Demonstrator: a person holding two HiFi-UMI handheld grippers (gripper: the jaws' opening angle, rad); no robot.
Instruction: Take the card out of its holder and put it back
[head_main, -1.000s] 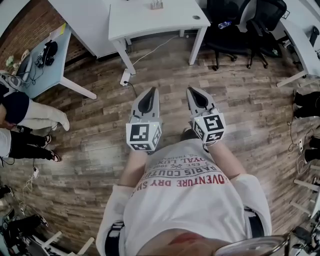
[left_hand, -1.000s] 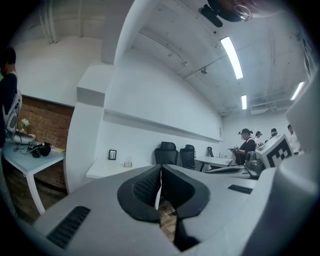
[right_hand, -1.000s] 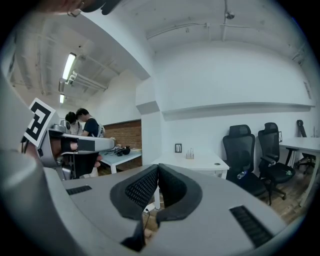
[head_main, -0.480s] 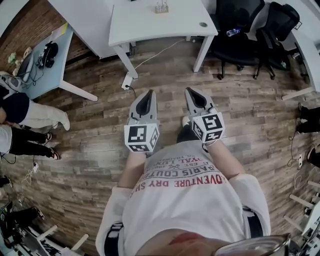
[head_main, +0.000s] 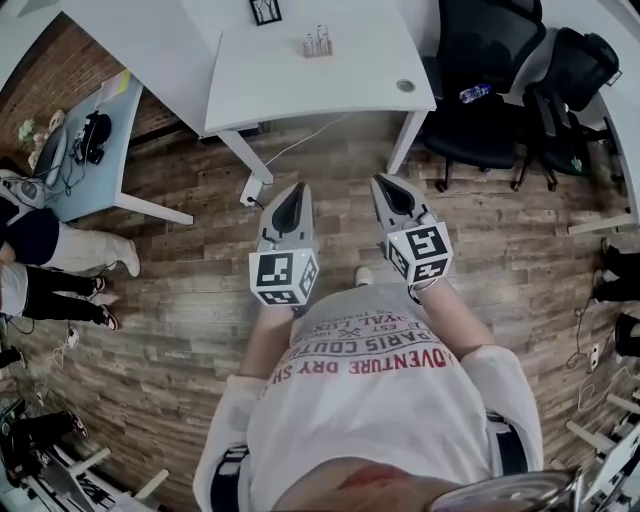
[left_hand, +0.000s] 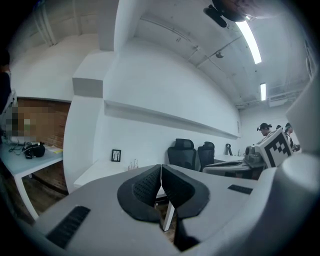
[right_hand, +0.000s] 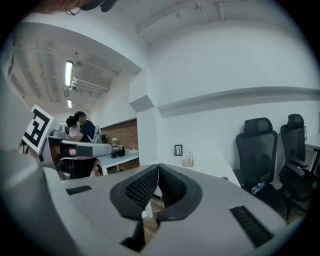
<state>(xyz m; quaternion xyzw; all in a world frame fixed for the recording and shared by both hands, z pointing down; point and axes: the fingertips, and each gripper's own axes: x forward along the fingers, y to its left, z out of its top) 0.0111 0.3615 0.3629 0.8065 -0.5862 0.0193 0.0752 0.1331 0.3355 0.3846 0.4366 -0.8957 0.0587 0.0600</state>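
Observation:
A small clear card holder (head_main: 317, 42) stands on the white table (head_main: 330, 85) ahead, also seen far off in the left gripper view (left_hand: 134, 164) and the right gripper view (right_hand: 188, 161). I cannot make out the card in it at this distance. My left gripper (head_main: 296, 188) and right gripper (head_main: 386, 182) are held side by side over the wooden floor, short of the table. Both are shut, with the black pads (left_hand: 150, 186) (right_hand: 171, 185) pressed together and nothing between them.
A small black picture frame (head_main: 265, 10) stands on the table behind the holder. Black office chairs (head_main: 490, 90) and a water bottle (head_main: 474, 93) are to the right. A power strip (head_main: 250, 190) and cable lie by the table leg. A pale blue desk (head_main: 95, 135) and seated people's legs (head_main: 60, 245) are at left.
The view has moved forward: the white table, the card holder and the frame have come further into view. Both grippers stay shut and side by side.

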